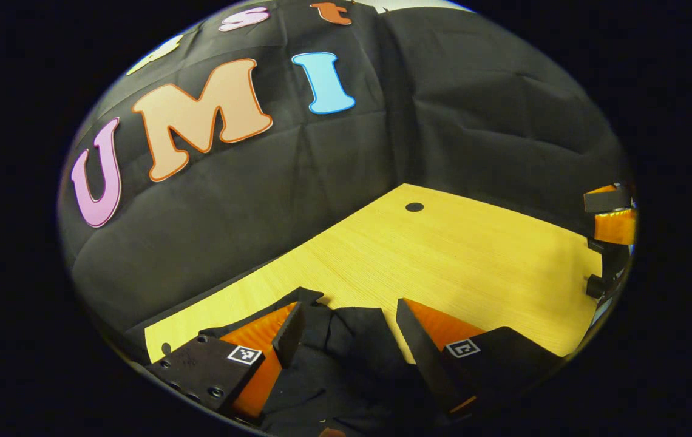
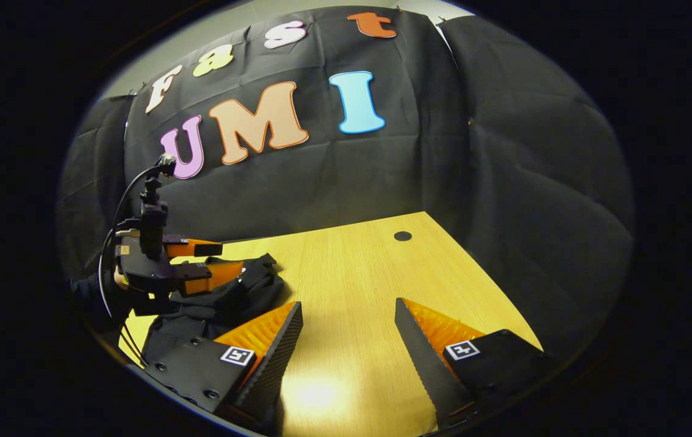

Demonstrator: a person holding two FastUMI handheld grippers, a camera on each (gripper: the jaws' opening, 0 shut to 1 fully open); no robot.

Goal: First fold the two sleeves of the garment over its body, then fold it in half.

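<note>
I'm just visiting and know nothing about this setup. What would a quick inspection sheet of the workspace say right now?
Surface: wooden table, pale and bare in the middle, with a small dark round hole near the far edge.
Job's things: black garment bunched in a heap on the table, not laid flat; no tidy fold visible.
Clutter: nothing seen.
Grippers: left gripper open, fingers either side of the garment's cloth, not pressing on it; right gripper open over bare table, holding nothing.
Cables: black cable looping from the left gripper's top.
Surroundings: black cloth wall behind and beside the table; a person's hand holds the left gripper.
</note>
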